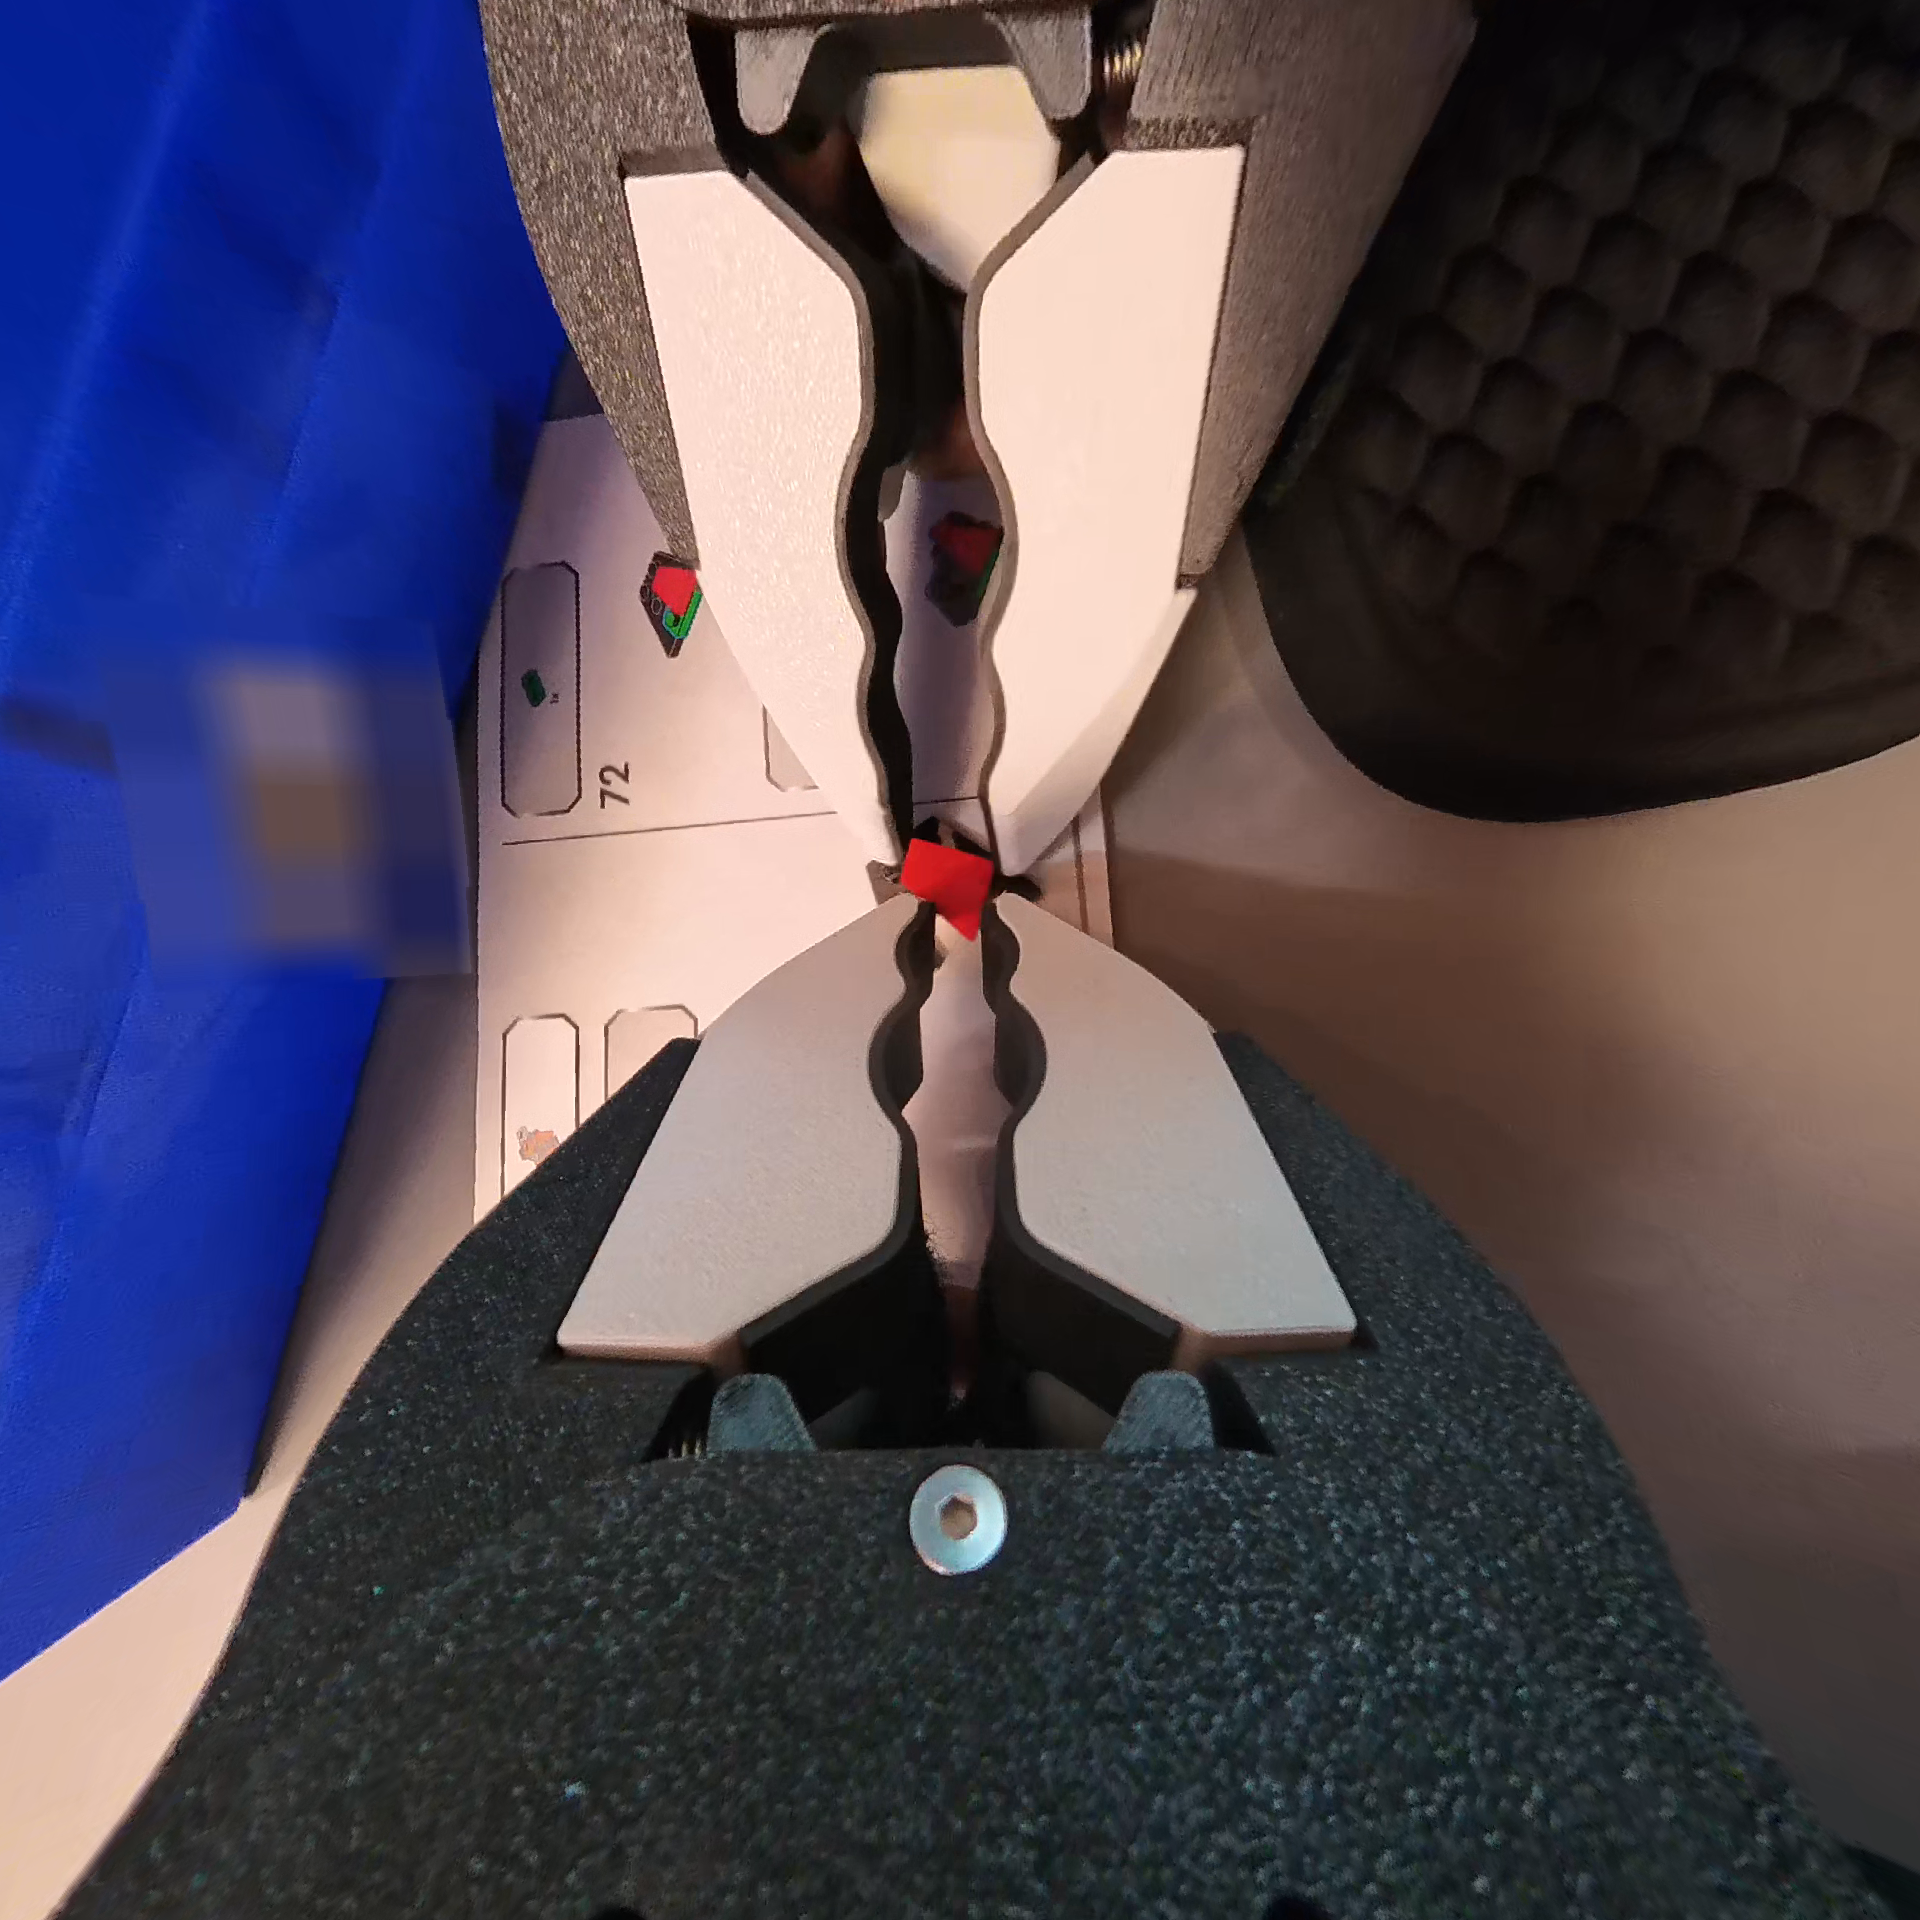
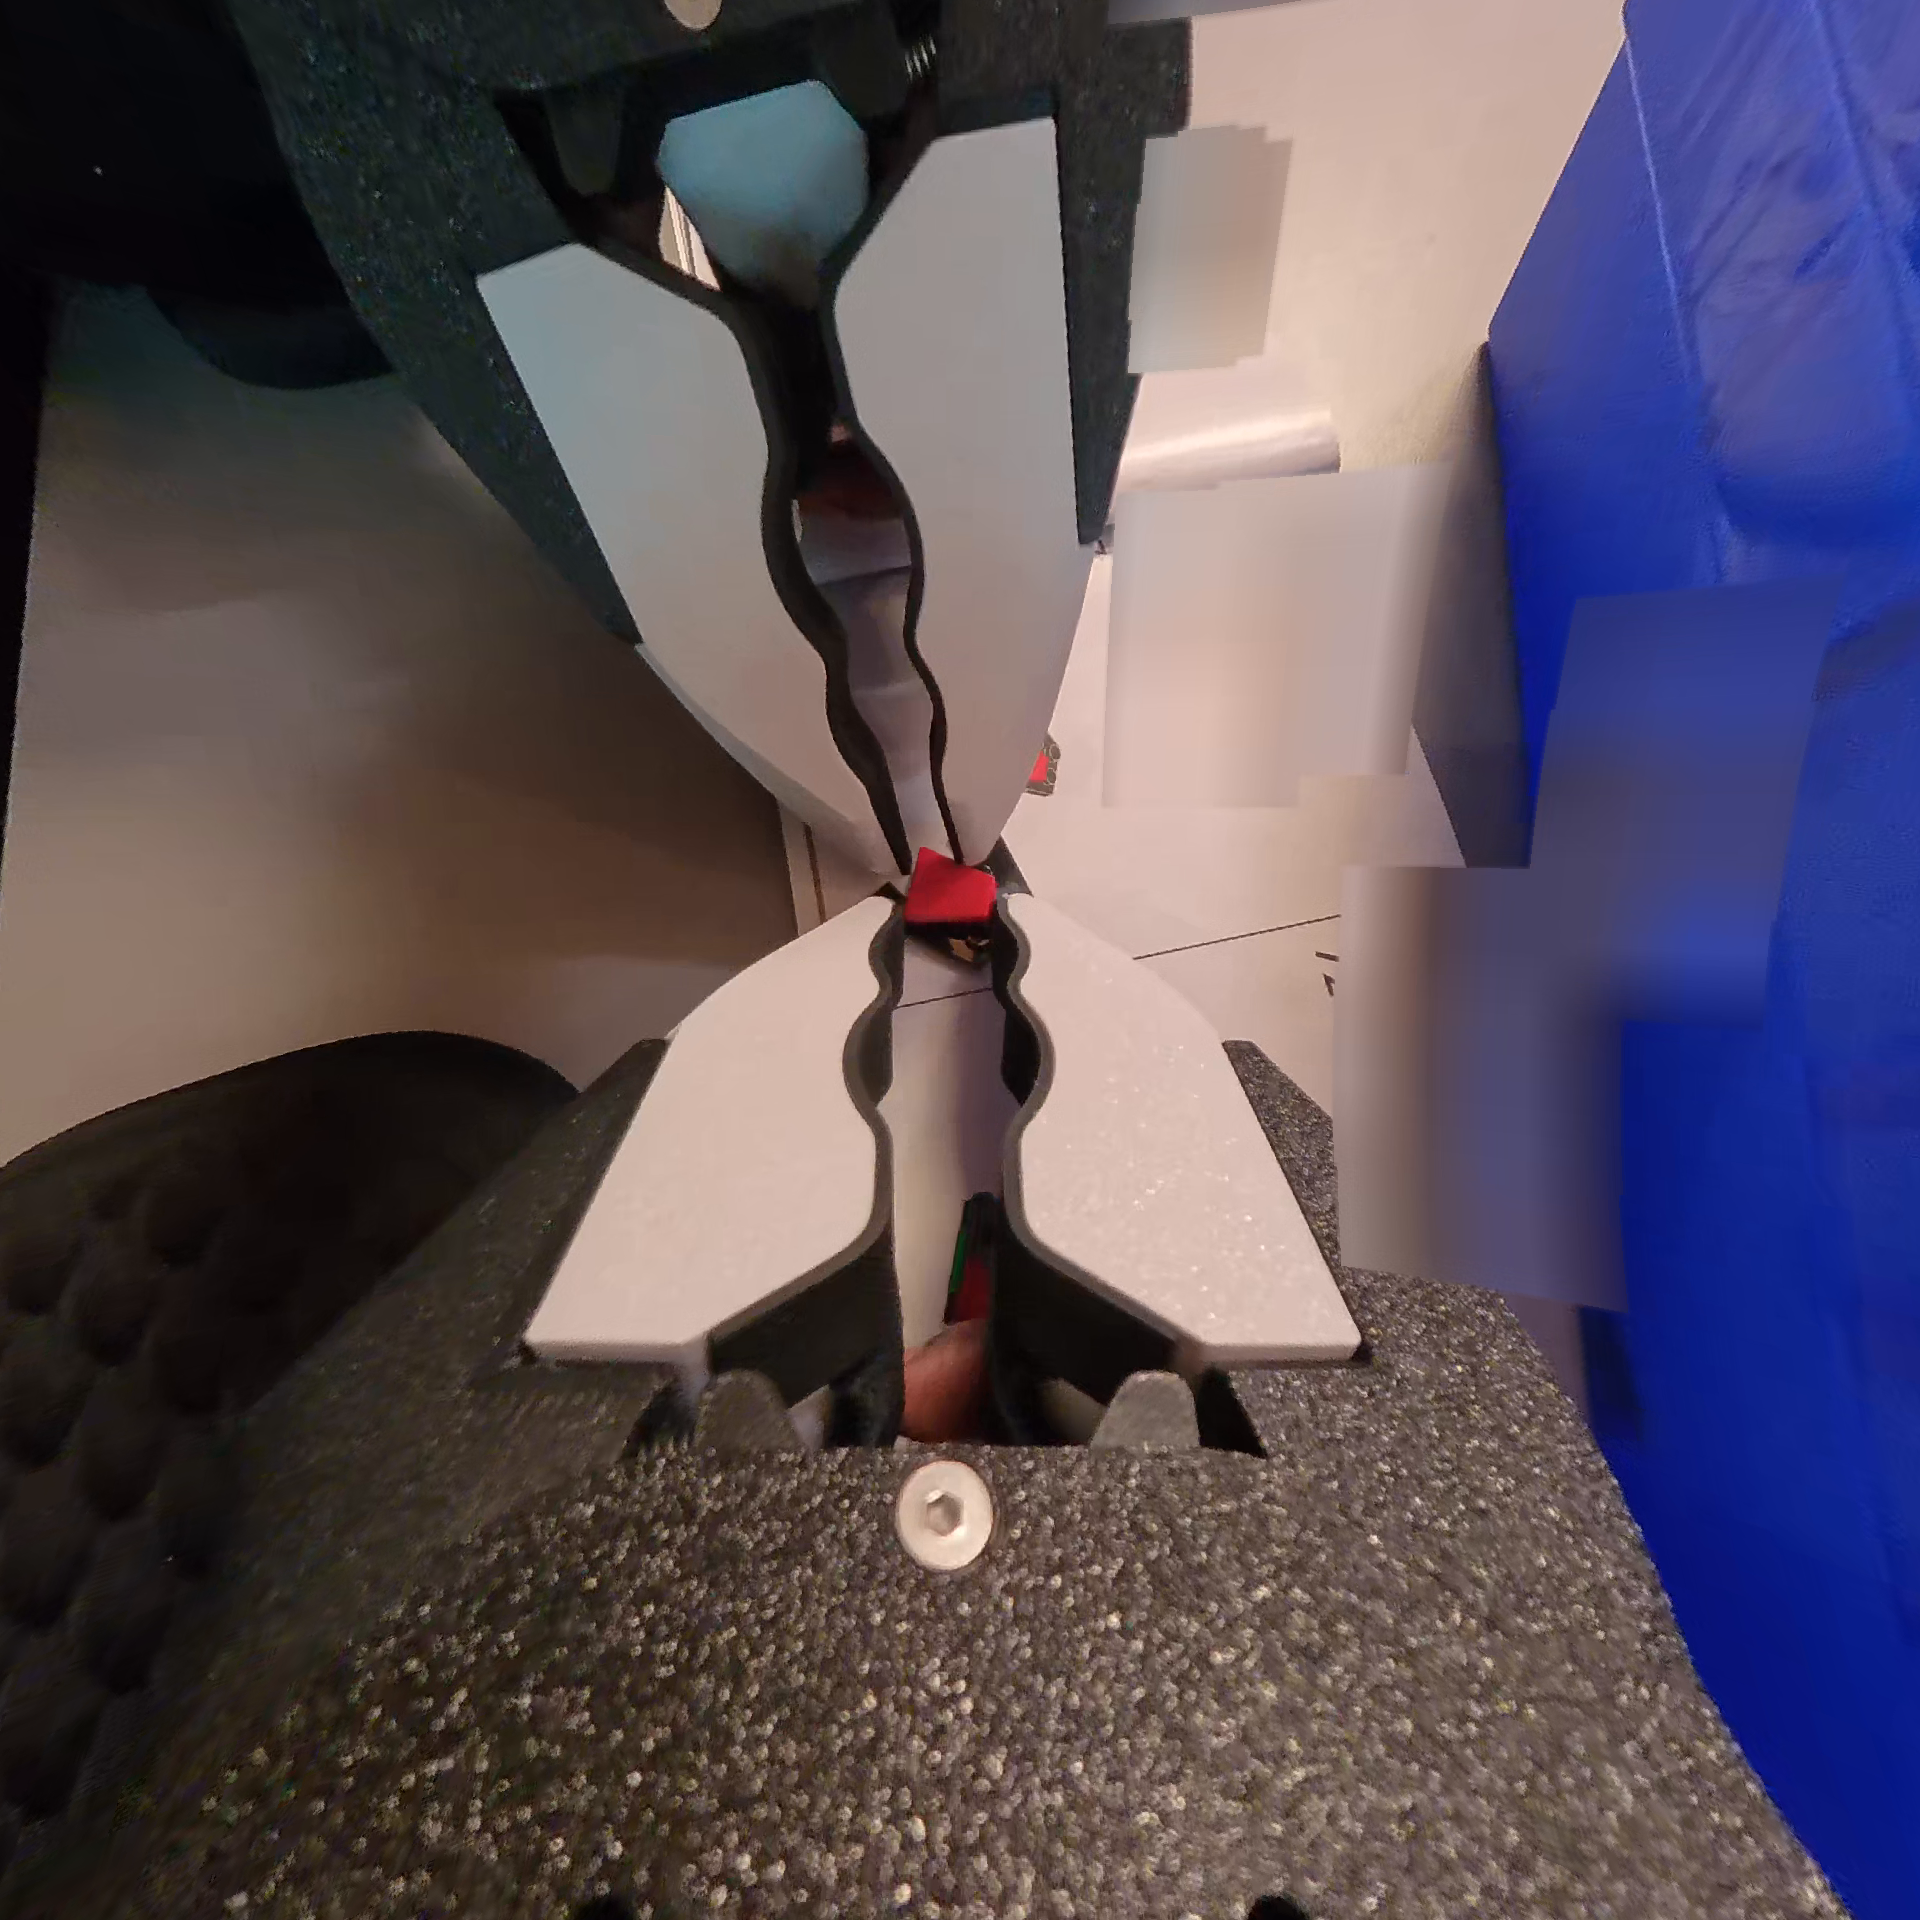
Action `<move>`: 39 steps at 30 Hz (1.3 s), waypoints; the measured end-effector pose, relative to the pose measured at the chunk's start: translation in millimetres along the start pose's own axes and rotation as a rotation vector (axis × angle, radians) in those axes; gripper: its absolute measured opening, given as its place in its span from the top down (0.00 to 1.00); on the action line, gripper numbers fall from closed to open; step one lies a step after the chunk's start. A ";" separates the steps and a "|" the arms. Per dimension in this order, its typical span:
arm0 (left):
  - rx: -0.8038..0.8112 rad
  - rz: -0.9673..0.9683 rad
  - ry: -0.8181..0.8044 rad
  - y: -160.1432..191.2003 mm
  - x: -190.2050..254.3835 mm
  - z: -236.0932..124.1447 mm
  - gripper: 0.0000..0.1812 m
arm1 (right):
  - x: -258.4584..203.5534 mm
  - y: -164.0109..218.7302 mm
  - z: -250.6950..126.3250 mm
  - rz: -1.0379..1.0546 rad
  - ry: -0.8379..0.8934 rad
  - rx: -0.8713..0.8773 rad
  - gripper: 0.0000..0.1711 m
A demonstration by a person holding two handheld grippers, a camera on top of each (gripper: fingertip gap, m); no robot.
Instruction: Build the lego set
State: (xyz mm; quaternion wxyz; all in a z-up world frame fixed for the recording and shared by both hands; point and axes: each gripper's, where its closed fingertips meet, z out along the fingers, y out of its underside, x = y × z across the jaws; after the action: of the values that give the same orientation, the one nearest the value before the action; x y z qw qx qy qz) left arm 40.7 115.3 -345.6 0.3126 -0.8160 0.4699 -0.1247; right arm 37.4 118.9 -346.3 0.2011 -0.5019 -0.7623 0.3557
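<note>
My two grippers meet tip to tip over the instruction booklet (image 1: 665,914). A small red lego piece (image 1: 940,878) sits between the tips, joined to a small black lego part (image 2: 964,940). My left gripper (image 1: 954,920) is shut, with the lower corner of the red piece between its tips. My right gripper (image 2: 940,930) is shut on the black part just under the red piece (image 2: 943,888). The right gripper (image 1: 940,831) comes in from the top of the left wrist view. The left gripper (image 2: 928,844) comes in from the top of the right wrist view. Most of the piece is hidden by fingertips.
The booklet lies open on a beige table (image 1: 1455,1143). A blue cloth-covered form fills one side (image 1: 208,520), also in the right wrist view (image 2: 1714,727). A black honeycomb-patterned pad (image 1: 1610,468) lies on the table; it also shows in the right wrist view (image 2: 208,1247). Less than 4 cm separates the two grippers' tips.
</note>
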 end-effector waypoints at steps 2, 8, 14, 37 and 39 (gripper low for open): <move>-0.001 0.004 0.000 -0.4 0.0 0.2 0.96 | -1.0 -0.3 -0.5 -0.007 -0.002 -0.004 0.91; 0.002 0.023 -0.011 -1.8 -1.7 -0.9 0.97 | -5.4 0.2 -5.3 -0.017 0.004 -0.040 0.90; 0.003 0.030 -0.013 -2.3 -2.8 -0.5 0.98 | -5.5 3.3 -7.0 -0.024 0.040 -0.082 0.90; 0.030 0.021 0.007 -4.4 -0.3 0.0 1.00 | -0.1 0.1 -1.3 -0.004 0.057 -0.067 1.00; 0.031 0.011 0.008 -4.5 -0.1 0.2 1.00 | -0.3 0.6 -1.4 -0.010 0.057 -0.082 1.00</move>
State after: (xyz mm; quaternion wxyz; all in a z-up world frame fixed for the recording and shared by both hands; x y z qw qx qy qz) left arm 43.9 117.0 -343.0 0.3241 -0.8078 0.4738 -0.1338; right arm 38.8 119.3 -345.8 0.2040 -0.5158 -0.7727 0.3086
